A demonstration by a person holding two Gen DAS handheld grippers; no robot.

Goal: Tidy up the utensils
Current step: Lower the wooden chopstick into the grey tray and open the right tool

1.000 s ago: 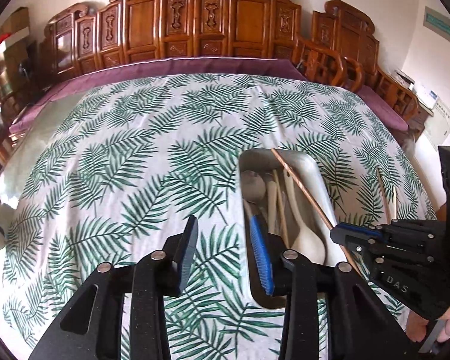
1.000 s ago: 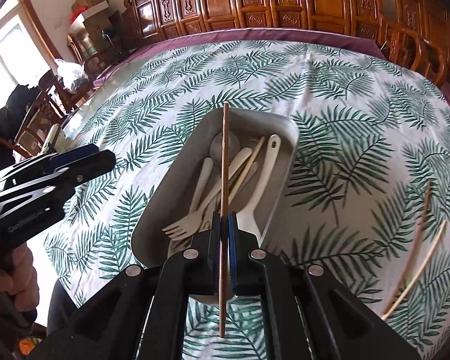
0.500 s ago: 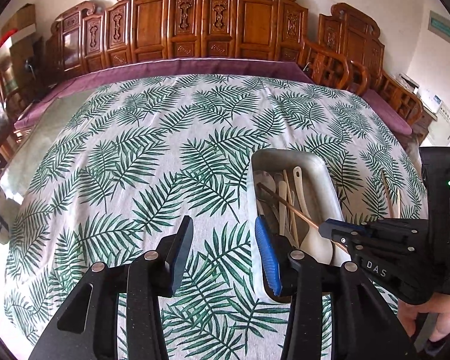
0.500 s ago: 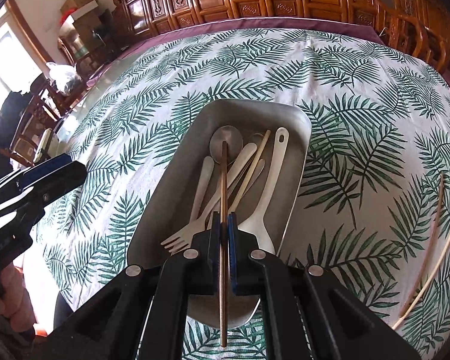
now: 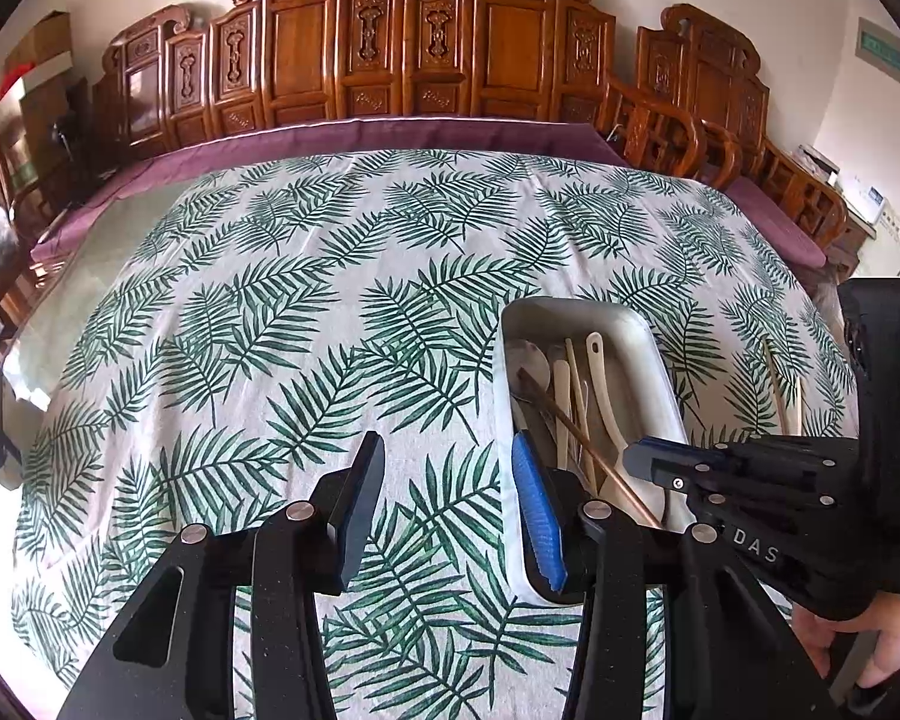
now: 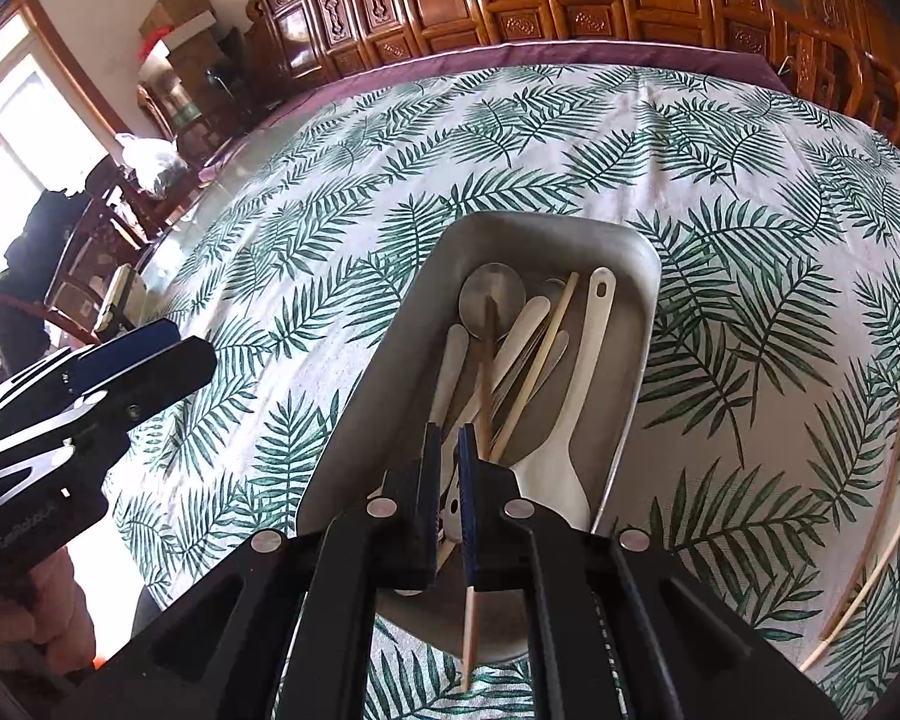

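Right gripper [image 6: 448, 468] sits nearly closed over the grey tray [image 6: 378, 396], a brown chopstick [image 6: 485, 378] by its fingers, tip on the metal spoon [image 6: 492, 294]; whether it's pinched, I can't tell. Left gripper [image 5: 447, 498] hangs half-open, empty, beside the tray.

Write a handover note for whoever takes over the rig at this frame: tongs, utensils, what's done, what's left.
Left tongs: open and empty, hovering at the near left rim of the tray.
Right tongs: closed on a brown chopstick, apparently only lightly. Its far tip is down on the metal spoon in the tray.
Done: the white spoon and a pale chopstick lie in the tray.
Left: release this chopstick, then collect the two chopsticks on the tablecloth right of the tray.
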